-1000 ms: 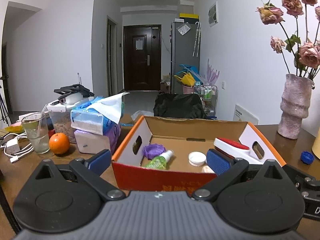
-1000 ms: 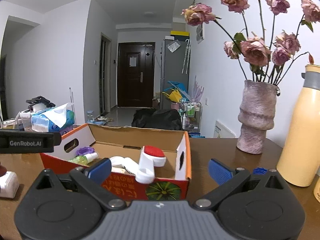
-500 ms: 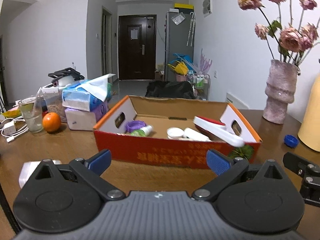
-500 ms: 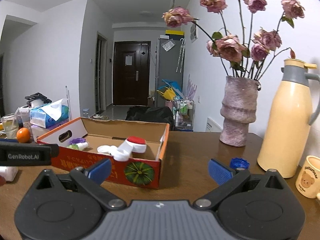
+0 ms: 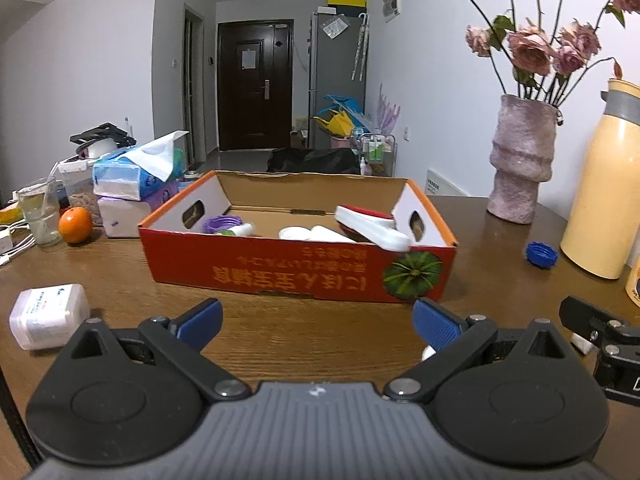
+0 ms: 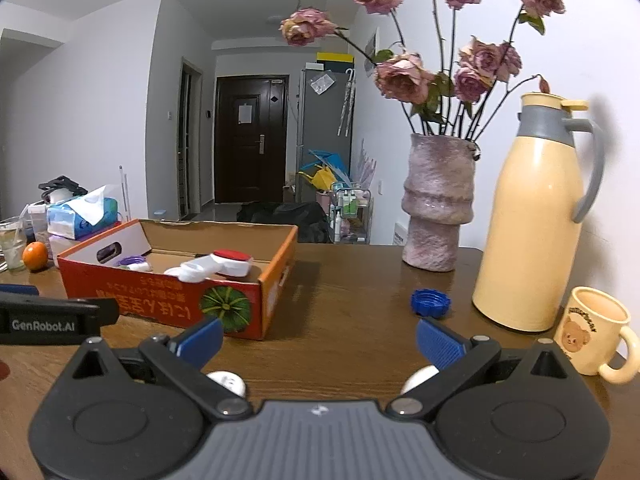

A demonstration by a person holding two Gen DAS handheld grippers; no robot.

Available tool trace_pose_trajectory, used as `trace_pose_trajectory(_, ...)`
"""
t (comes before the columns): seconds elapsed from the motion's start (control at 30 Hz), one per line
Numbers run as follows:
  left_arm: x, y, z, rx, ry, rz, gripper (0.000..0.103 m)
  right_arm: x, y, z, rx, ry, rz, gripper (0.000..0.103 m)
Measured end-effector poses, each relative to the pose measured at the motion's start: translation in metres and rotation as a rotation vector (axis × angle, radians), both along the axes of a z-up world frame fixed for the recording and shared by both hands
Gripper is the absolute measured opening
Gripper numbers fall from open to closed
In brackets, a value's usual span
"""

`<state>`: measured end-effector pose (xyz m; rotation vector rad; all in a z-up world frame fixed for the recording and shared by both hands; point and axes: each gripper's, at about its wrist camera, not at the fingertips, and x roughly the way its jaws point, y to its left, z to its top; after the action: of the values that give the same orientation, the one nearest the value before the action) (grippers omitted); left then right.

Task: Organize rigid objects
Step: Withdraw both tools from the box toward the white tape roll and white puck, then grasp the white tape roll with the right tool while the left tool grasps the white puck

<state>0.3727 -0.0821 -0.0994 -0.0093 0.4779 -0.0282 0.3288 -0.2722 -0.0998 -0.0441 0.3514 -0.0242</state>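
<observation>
The cardboard box (image 5: pixel 296 268) sits near the middle of the tabletop (image 5: pixel 304 332), at twelve o'clock from the left hand-held gripper (image 5: pixel 318 320) and at about ten o'clock from the right hand-held gripper (image 6: pixel 320 338); it already holds several rigid things: a purple ring lid (image 5: pixel 222 224), a small green-and-white bottle (image 5: pixel 236 231), a round white lid (image 5: pixel 294 233) and a white-and-red piece (image 5: pixel 372 227) whose end overhangs the near rim; so the sorting appears well under way but not finished.

Loose items remain outside the box; a blue bottle cap (image 6: pixel 430 303) lies on the wood at twelve o'clock from the right hand-held gripper, between the box and the cream thermos (image 6: pixel 536 216); a small white container (image 5: pixel 48 316) lies at nine o'clock from the left hand-held gripper, well apart from the box; pale rounded objects (image 6: pixel 226 382) peek out from under the right tool's linkage, too hidden to name.

Both hand-held grippers hover low over the tabletop with their blue pads spread wide and nothing between them; neither touches any item.

Further out stand a pink vase (image 6: pixel 438 204) with dried roses and a bear mug (image 6: pixel 592 334) at two to three o'clock in the right view; tissue packs (image 5: pixel 132 176), an orange (image 5: pixel 75 219) and a glass (image 5: pixel 38 210) cluster at ten o'clock in the left view; these probably stay put, so the cap and the white container look like the likeliest picks left.
</observation>
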Motion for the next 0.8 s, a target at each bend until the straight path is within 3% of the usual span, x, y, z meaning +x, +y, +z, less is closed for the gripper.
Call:
trace_pose_trajectory(0.6,-0.003,-0.042,-0.015,-0.007,0.053,-0.043,0.103,-0.022,-0.078,-0.027,-0.006,0.057,-0.076,0.103)
trace_pose_trajectory(0.8,0.004,-0.051,-0.023,-0.009,0.083,-0.053,0.103,-0.012,-0.106,-0.034,0.062,0.091,-0.073,0.103)
